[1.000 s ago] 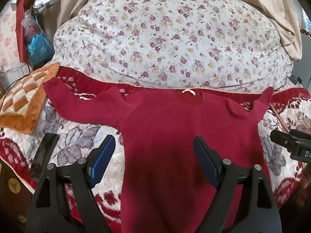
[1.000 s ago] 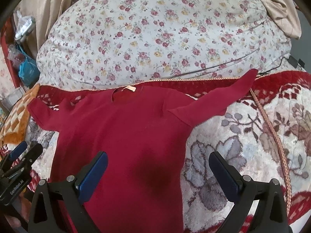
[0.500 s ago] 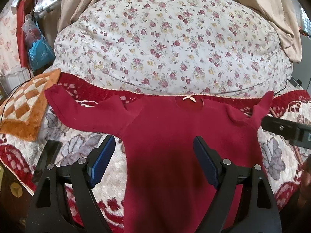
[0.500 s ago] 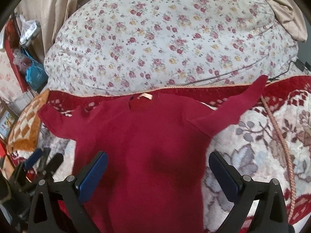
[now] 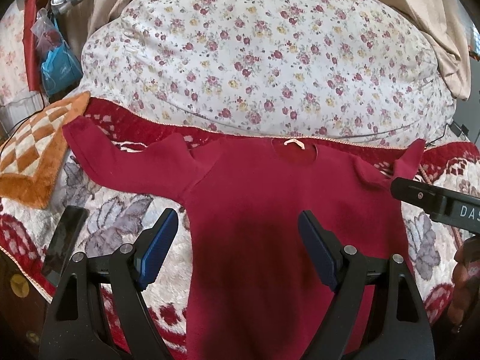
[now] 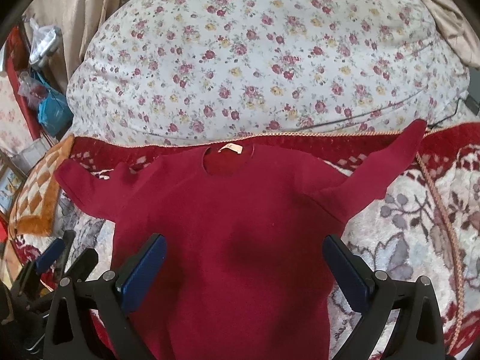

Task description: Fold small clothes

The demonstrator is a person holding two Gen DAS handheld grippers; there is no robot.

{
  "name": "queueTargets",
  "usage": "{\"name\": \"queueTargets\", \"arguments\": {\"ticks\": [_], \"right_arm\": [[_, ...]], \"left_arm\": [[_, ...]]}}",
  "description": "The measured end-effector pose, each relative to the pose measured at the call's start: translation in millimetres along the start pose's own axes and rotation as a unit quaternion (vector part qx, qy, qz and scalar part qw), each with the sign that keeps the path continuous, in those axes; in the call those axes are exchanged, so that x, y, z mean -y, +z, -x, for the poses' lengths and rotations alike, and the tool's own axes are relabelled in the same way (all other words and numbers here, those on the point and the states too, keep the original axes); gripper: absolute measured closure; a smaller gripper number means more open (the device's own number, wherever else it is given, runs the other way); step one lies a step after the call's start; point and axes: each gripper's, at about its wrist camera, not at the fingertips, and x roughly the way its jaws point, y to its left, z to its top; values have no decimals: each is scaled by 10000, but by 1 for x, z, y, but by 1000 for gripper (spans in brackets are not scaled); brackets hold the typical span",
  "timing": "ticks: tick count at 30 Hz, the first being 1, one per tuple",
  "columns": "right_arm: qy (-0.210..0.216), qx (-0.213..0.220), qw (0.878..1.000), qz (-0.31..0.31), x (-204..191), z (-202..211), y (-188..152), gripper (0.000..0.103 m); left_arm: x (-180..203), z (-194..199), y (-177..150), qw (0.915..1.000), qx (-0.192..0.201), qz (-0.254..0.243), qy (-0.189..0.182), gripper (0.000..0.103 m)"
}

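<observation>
- While both grippers hover above the bed, the red long-sleeved shirt (image 5: 270,210) lies flat on the patterned red and white blanket (image 5: 120,228), with its neck toward the flowered duvet (image 5: 270,60) and its hem toward the cameras.
- Both sleeves are spread out to the sides; the left sleeve (image 5: 120,162) reaches toward the orange checkered cushion (image 5: 33,156), and the right sleeve (image 6: 384,171) points up to the red border of the blanket.
- A small pale label (image 6: 229,149) shows inside the round neck opening.
- The left gripper (image 5: 237,249) has its jaws wide apart and they hold nothing; one blue pad is over the blanket just beside the left edge of the shirt, the other is over the shirt body.
- The right gripper (image 6: 244,270) also has its jaws wide apart and empty; the left pad is over the shirt body, the right pad is near the right edge of the shirt.
- From the left wrist view, one black finger of the right gripper enters from the right side, near the right shoulder of the shirt.
- A dark phone (image 5: 64,240) lies on the blanket near the left edge of the bed, well apart from the shirt.
- A blue plastic bag (image 5: 60,66) hangs behind the cushion, and beige curtains (image 5: 435,30) hang behind the duvet.
</observation>
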Motion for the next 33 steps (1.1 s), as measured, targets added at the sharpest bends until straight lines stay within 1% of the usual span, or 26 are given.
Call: {"name": "queueTargets", "arguments": {"ticks": [5, 8, 10, 18, 25, 33], "right_arm": [[141, -76, 9998, -77, 5, -4, 0, 0], [380, -72, 9992, -108, 6, -4, -1, 0], [466, -103, 9988, -141, 6, -4, -1, 0], [392, -191, 9989, -152, 5, -8, -5, 0], [205, -158, 9996, -98, 5, -10, -7, 0], [95, -114, 9999, -4, 2, -11, -9, 0]], "left_arm": [[3, 0, 1, 10000, 7, -22, -8, 21], [3, 0, 2, 10000, -6, -12, -14, 21], [4, -1, 2, 10000, -10, -8, -14, 21], [5, -1, 2, 10000, -6, -17, -3, 21], [5, -1, 2, 10000, -4, -17, -5, 21], [7, -3, -1, 10000, -34, -4, -1, 21]]}}
